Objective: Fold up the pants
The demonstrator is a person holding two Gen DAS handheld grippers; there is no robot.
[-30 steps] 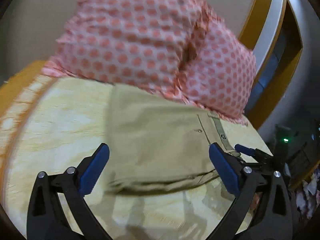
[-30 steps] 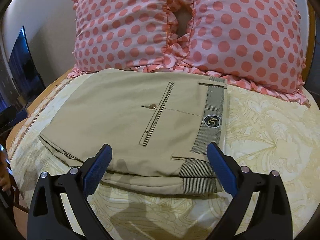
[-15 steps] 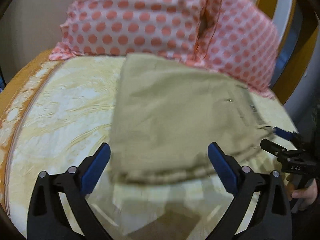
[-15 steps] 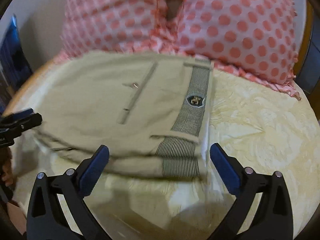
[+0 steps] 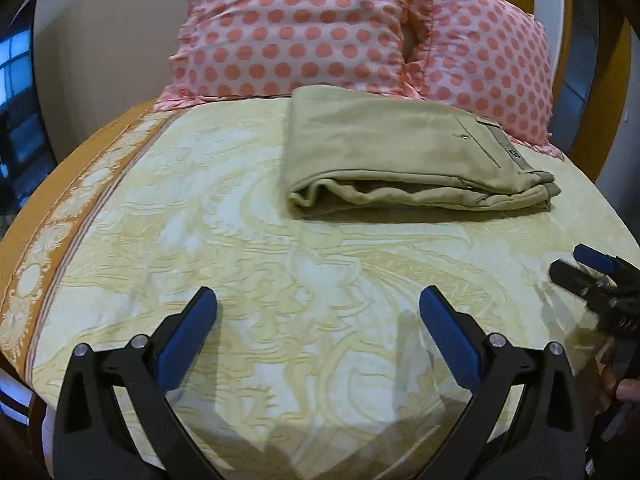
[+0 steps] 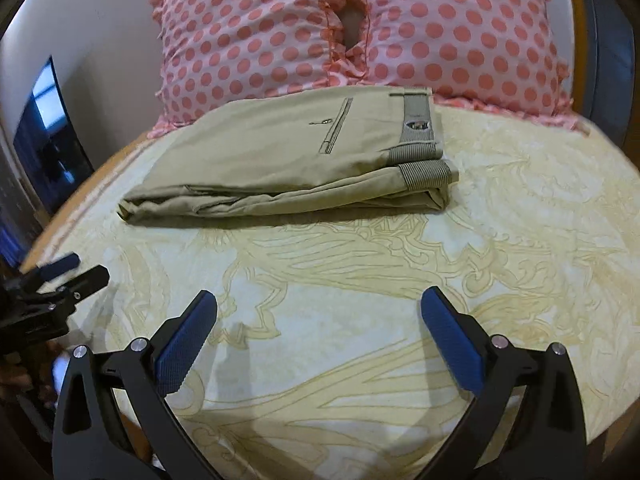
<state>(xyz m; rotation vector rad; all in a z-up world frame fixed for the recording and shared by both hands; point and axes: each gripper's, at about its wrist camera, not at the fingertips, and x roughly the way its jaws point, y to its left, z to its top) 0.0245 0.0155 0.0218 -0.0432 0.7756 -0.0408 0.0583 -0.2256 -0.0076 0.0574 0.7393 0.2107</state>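
Note:
The khaki pants (image 5: 400,152) lie folded in a flat stack on the yellow patterned bedspread (image 5: 280,280), close to the pillows; they also show in the right wrist view (image 6: 296,160), striped waistband to the right. My left gripper (image 5: 318,312) is open and empty, hovering over bare bedspread well short of the pants. My right gripper (image 6: 320,312) is open and empty, also back from the pants. Each gripper shows at the edge of the other's view: the right one (image 5: 592,272), the left one (image 6: 68,276).
Two pink polka-dot pillows (image 5: 304,28) (image 6: 460,24) stand against the headboard behind the pants. An orange border (image 5: 60,220) runs along the bed's left edge. A dark screen (image 6: 48,136) stands at the left wall.
Both grippers have drawn back from the pants toward the foot of the bed. The folded pants stay where they lay.

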